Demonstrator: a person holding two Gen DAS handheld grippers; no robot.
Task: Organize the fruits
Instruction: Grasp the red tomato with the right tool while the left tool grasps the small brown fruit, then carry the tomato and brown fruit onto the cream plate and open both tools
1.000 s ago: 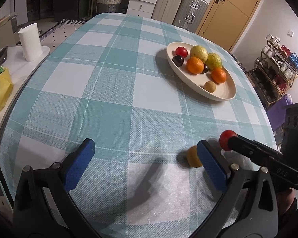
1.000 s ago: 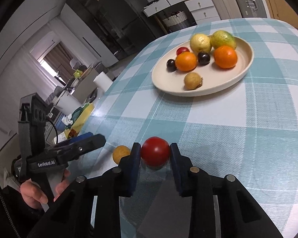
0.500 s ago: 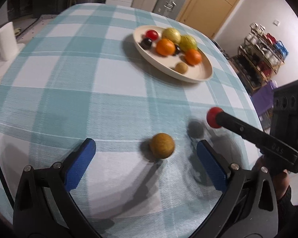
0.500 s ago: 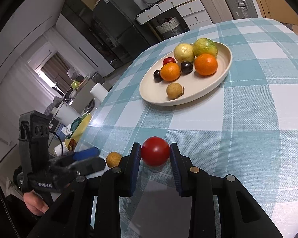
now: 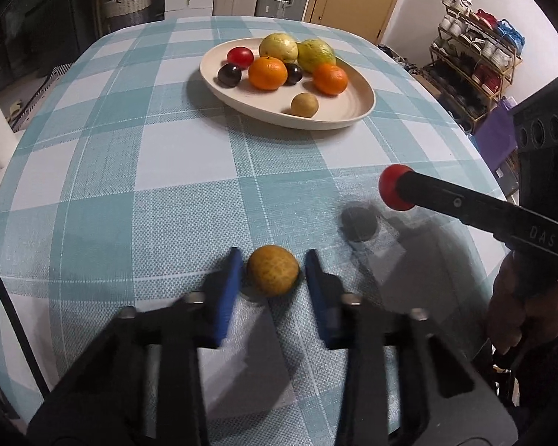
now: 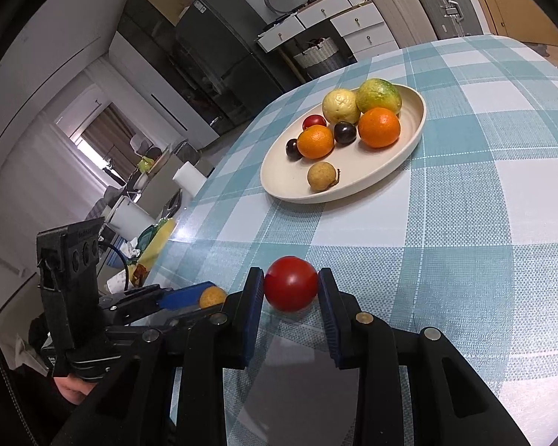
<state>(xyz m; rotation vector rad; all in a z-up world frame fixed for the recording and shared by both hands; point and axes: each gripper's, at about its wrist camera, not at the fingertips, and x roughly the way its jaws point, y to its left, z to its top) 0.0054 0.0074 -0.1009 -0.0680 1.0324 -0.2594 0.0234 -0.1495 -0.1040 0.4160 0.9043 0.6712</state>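
Observation:
A small tan round fruit lies on the checked tablecloth between the fingers of my left gripper. Its jaws are closing on it, and the blurred blue pads stand at its two sides. In the right wrist view the same fruit shows at the tip of the left gripper's blue finger. My right gripper is shut on a red tomato and holds it just above the cloth. In the left wrist view that tomato hangs to the right, over its own shadow.
A cream oval plate sits farther back on the table with two oranges, two yellow-green fruits, dark plums, a red tomato and a tan fruit. A paper towel roll stands beyond the table's left edge. A shoe rack stands at the right.
The left gripper's jaws went from wide open to closed in around the tan fruit after sliding over to it. The right gripper kept its grip on the tomato and shifted slightly.

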